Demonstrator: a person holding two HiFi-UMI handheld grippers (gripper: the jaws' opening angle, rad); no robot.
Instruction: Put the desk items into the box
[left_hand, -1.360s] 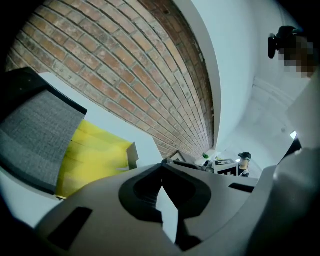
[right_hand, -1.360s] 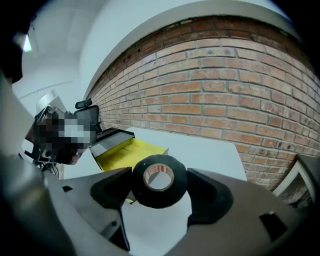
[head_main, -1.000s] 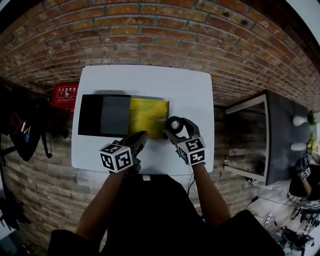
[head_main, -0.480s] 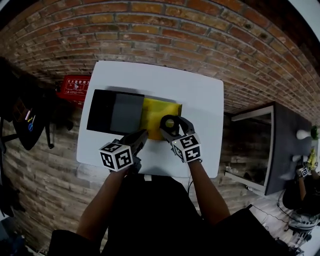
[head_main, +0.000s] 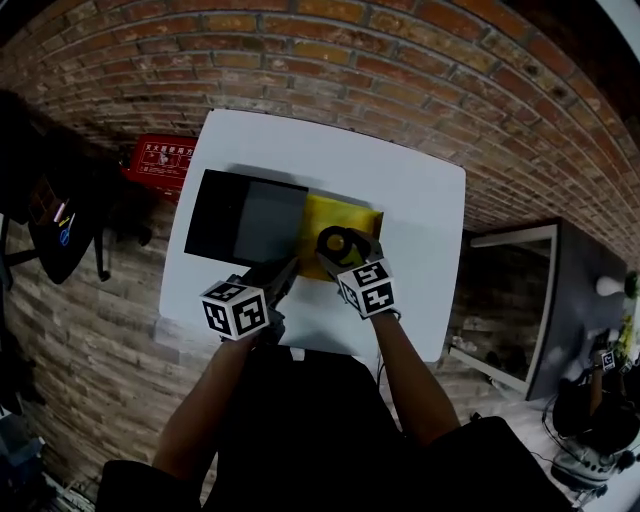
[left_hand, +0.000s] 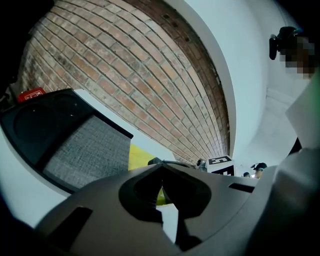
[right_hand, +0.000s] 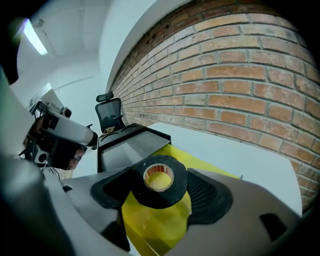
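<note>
A black roll of tape (right_hand: 159, 181) sits clamped between the jaws of my right gripper (head_main: 341, 245), held over the yellow part of the box (head_main: 342, 232) (right_hand: 157, 220). In the head view the tape roll (head_main: 336, 243) hangs above the yellow compartment's near edge. The box's grey lining (head_main: 268, 224) and black lid (head_main: 215, 215) lie to the left on the white table (head_main: 400, 200). My left gripper (head_main: 283, 272) is shut with nothing in it, near the box's front edge; its jaws meet in the left gripper view (left_hand: 161, 175).
A brick floor surrounds the white table. A red sign (head_main: 160, 160) lies left of the table. A dark desk (head_main: 585, 300) stands at the right. The grey-lined box half (left_hand: 85, 155) shows in the left gripper view.
My right gripper has carried the tape roll left, from beside the box to over its yellow part. The left gripper has stayed where it was.
</note>
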